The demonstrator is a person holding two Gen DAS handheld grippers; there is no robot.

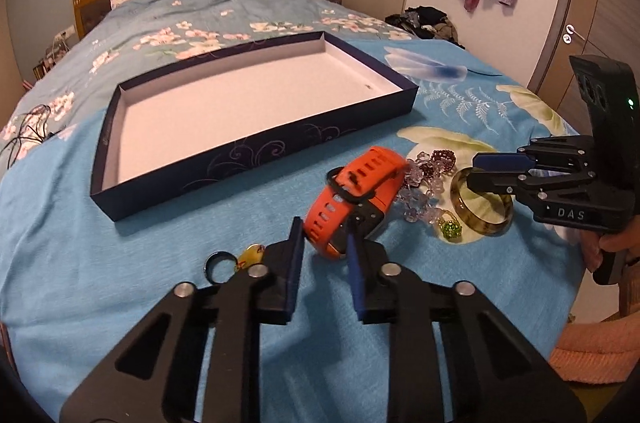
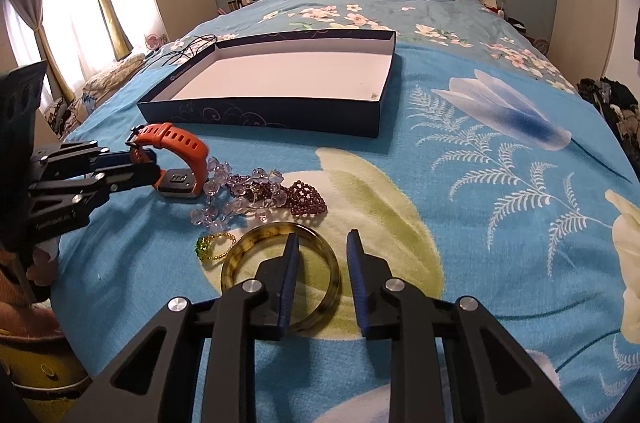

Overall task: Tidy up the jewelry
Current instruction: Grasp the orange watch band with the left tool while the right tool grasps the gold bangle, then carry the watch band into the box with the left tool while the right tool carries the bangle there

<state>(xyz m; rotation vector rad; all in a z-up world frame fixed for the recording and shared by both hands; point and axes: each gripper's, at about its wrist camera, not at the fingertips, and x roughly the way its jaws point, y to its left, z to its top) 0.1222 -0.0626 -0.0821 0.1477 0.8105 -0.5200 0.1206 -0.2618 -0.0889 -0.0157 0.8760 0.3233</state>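
Note:
An orange watch (image 1: 360, 175) (image 2: 176, 139) lies tilted on the blue bedspread, and my left gripper (image 1: 325, 229) (image 2: 150, 163) is shut on its strap. To its right a mottled green-brown bangle (image 1: 492, 223) (image 2: 240, 255) lies flat. My right gripper (image 2: 322, 241) (image 1: 474, 171) is shut on the bangle's rim, one finger inside the ring and one outside. Between watch and bangle lie a clear bead bracelet (image 1: 416, 199) (image 2: 224, 191), a dark red bead bracelet (image 1: 442, 159) (image 2: 306, 199) and a green bead ring (image 1: 450, 229) (image 2: 208, 247). Beyond them stands a shallow navy box (image 1: 256, 159) (image 2: 260, 119) with a white floor.
A dark ring (image 1: 218, 263) and a yellow pendant (image 1: 250, 255) lie left of my left fingers. Black cables (image 1: 28, 131) trail over the bed's left side. A person's hand (image 1: 608, 247) holds the right gripper at the bed's near edge. Clothes are piled on the floor to the right.

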